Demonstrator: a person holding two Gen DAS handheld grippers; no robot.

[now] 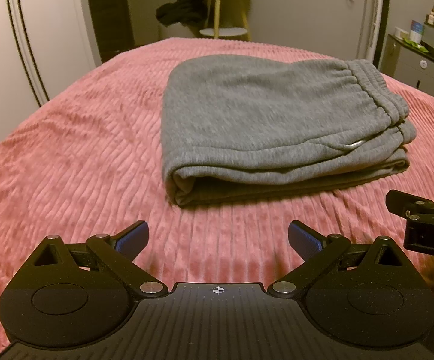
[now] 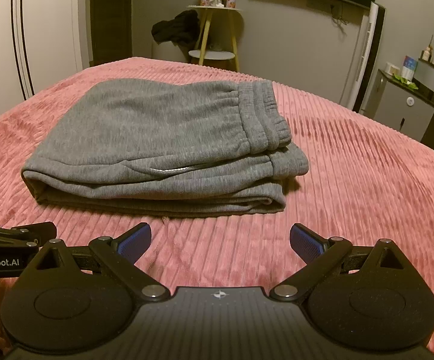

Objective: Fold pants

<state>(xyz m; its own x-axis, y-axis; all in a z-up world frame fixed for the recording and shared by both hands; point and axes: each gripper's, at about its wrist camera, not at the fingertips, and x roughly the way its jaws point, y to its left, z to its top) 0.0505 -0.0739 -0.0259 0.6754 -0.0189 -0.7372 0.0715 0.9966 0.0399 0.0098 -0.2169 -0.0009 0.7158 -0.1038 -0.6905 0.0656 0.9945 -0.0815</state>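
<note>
Left claw (image 1: 218,237) spread, ribbed grey pants (image 1: 256,126) folded rectangular

2 wrist views, low over pink bedspread (image 1: 66,150), facing far wall. Both share folded grey pants (image 1: 247,114) close ahead: right of centre in left view, left of centre in right view.

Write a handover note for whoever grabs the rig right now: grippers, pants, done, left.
Left gripper: open, empty, above the pink bedspread, short of the pants.
Right gripper: open, empty, beside the left one, also short of the pants.
Grey pants: on the bedspread ahead of both grippers, folded into a compact stack, waistband on top at the right end.
Done: the fold looks complete; neither gripper touches the pants.
Left: probably nothing, perhaps squaring the slightly uneven layers at the right end.
</note>
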